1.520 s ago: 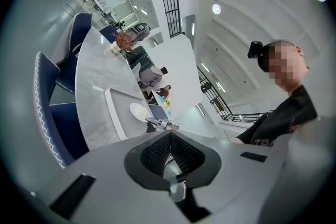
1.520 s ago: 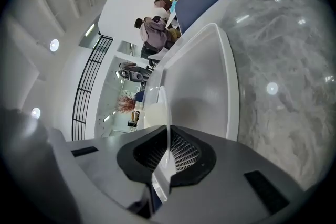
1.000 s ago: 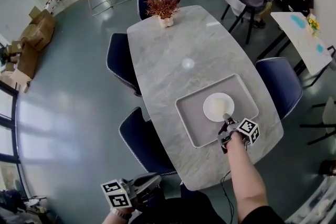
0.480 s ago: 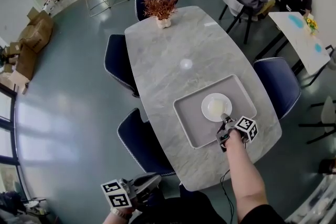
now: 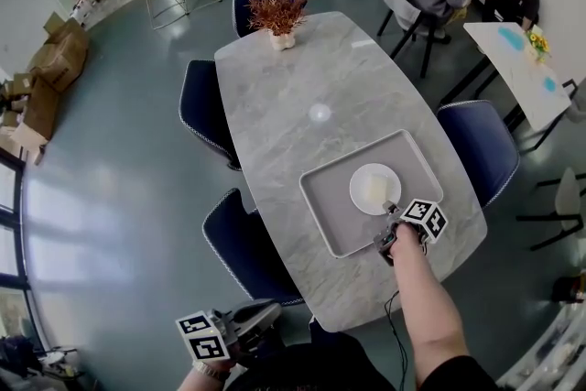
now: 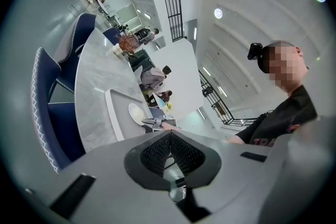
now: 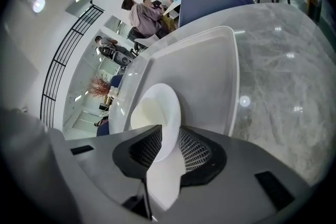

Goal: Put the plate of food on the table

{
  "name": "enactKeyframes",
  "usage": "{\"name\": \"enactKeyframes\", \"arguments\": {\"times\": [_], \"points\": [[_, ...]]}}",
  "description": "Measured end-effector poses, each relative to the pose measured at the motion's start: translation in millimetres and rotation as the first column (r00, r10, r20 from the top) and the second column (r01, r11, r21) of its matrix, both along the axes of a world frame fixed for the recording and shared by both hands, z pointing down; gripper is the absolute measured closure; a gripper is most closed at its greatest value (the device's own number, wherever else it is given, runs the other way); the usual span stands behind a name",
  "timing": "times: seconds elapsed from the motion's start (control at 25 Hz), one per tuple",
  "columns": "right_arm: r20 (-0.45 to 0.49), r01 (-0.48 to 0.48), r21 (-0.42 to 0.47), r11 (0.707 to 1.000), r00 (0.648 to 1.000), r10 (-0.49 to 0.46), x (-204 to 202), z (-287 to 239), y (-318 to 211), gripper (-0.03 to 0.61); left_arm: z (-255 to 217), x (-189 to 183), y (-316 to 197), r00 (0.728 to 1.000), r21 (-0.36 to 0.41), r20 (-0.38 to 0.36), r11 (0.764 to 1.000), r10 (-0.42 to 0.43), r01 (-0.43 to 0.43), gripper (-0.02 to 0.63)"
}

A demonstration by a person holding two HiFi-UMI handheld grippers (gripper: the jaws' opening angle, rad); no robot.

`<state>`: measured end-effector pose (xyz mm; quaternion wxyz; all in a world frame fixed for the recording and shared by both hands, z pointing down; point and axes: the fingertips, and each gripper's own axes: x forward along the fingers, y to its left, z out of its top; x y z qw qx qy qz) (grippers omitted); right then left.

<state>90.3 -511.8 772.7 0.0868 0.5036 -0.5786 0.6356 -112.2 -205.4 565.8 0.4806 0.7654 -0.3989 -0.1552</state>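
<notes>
A round white plate (image 5: 375,189) of pale food sits in the tray (image 5: 330,220). The right gripper (image 5: 392,213) pinches its rim; the left gripper (image 6: 169,136) is pressed together

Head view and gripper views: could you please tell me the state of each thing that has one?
Plate: in the tray, rim clamped by the right tool.
Food: lying on the plate.
Tray: flat on the table.
Right tool: shut on the plate.
Left tool: shut, empty, off the table.
Potted plant: upright at the table's far end.
</notes>
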Motion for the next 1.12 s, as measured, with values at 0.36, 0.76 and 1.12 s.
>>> {"name": "enactKeyframes", "arguments": {"times": [0.36,0.76,1.12], "points": [[0.026,-0.033,0.048,0.998,0.999,0.032,8.6,-16.7,16.8,0.494,-6.8,-5.3,4.2,1.000,0.016,-0.004,1.000,0.023,-0.023,0.608],[0.097,-0.035,0.179,0.983,0.995,0.018,8.6,-66.5,76.2,0.568,-19.3,-8.2,14.4,0.988,0.067,0.013,0.986,0.151,-0.152,0.609],[0.232,-0.067,0.320,0.945,0.973,-0.010,-22.1,-139.4,178.0,0.568,-36.6,-22.6,39.8,0.955,0.142,0.016,0.945,0.297,-0.296,0.609]]}}
